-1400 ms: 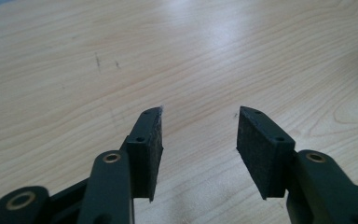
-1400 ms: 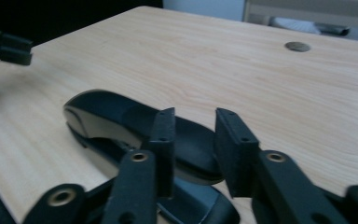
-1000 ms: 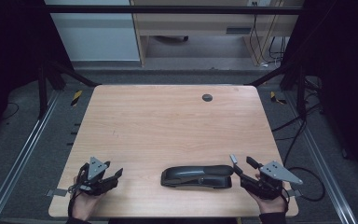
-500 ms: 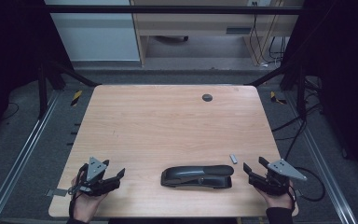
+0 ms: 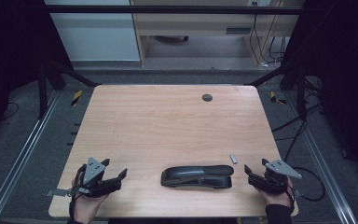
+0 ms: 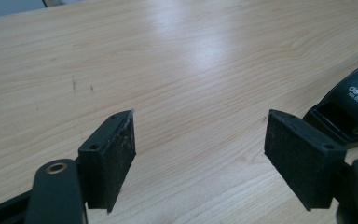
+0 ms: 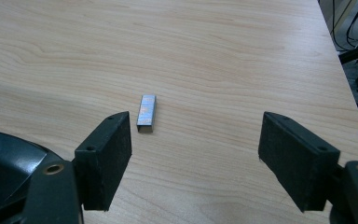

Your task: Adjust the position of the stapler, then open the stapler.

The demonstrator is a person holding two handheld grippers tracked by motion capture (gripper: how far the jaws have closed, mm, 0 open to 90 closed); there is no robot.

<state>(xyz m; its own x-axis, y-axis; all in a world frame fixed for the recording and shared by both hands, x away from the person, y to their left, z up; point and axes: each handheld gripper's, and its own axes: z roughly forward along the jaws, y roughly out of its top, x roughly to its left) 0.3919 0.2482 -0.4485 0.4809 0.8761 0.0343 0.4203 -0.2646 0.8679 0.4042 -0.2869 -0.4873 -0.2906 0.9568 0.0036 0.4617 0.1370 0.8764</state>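
Stapler (image 5: 197, 176) lies near table's (image 5: 168, 121) front edge; staple strip (image 5: 233, 158) seemingly just behind its right end

Dim high view, dark surroundings, soft overhead glare on table (image 6: 200, 37), sharp close-ups, faint shadows

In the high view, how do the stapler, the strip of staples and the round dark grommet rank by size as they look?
1. Stapler, largest by far.
2. Round dark grommet.
3. Strip of staples.
The last two look nearly alike, and the grommet lies farther from the camera, so their order is unsure.
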